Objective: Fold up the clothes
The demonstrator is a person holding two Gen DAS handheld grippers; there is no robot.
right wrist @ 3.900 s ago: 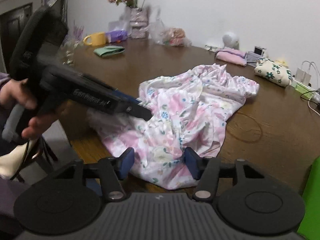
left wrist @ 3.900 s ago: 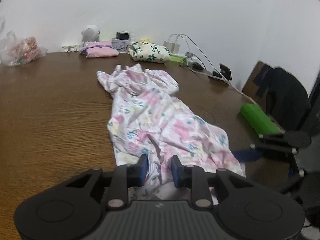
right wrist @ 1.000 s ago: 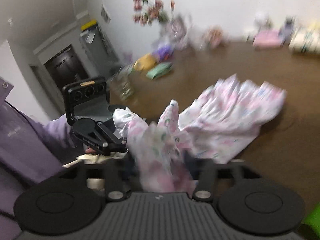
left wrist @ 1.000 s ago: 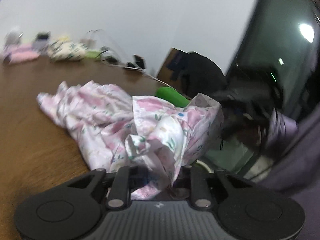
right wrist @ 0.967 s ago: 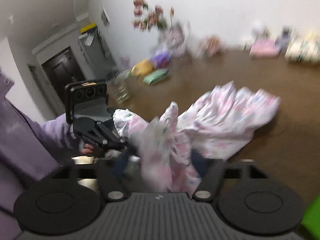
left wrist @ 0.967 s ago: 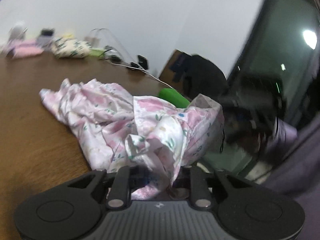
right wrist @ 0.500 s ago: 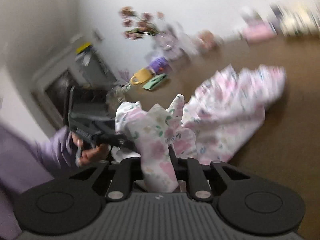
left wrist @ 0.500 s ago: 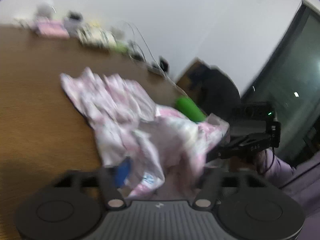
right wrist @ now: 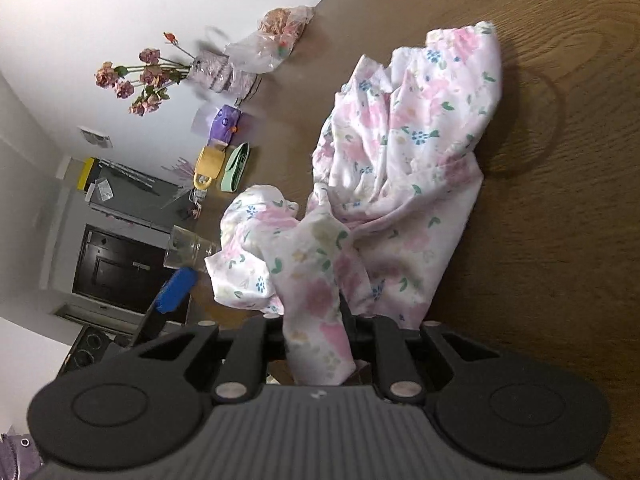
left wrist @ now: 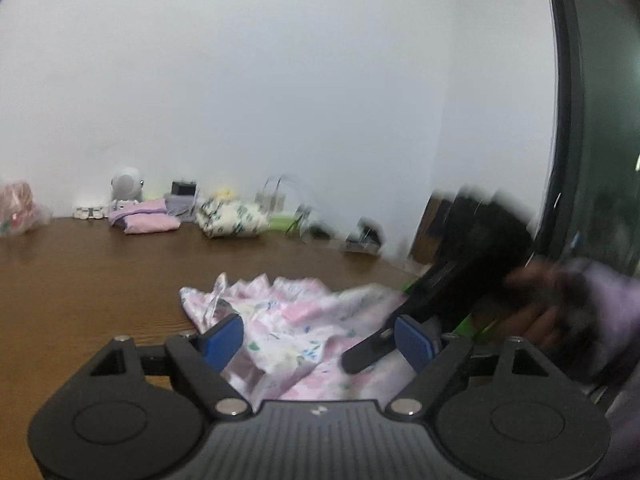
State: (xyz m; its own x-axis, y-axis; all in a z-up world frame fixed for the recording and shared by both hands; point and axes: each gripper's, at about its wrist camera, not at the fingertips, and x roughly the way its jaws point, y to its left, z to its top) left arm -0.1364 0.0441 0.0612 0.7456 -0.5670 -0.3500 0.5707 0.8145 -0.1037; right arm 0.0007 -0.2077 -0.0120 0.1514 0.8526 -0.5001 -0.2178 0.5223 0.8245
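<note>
A pink floral garment (left wrist: 296,320) lies crumpled on the brown wooden table (left wrist: 80,280). My left gripper (left wrist: 318,340) is open and empty just above its near end, blue pads apart. My right gripper (right wrist: 316,332) is shut on a bunched edge of the garment (right wrist: 400,168) and holds it lifted, the rest trailing onto the table (right wrist: 560,200). In the left wrist view the right gripper (left wrist: 452,292) is a dark blur at the right. In the right wrist view one blue finger (right wrist: 176,284) of the left gripper shows at the left.
Folded clothes (left wrist: 146,222) and a floral bundle (left wrist: 232,218) sit along the far wall with chargers and cables (left wrist: 280,200). A flower vase (right wrist: 220,72), plastic bag (right wrist: 276,36), yellow mug (right wrist: 208,164) and glass (right wrist: 188,248) stand on the table. A dark chair (left wrist: 480,232) is at the right.
My left gripper has opened and let go of the garment, and its view has swung level. My right gripper keeps its hold and has rolled sideways; the garment has dropped lower.
</note>
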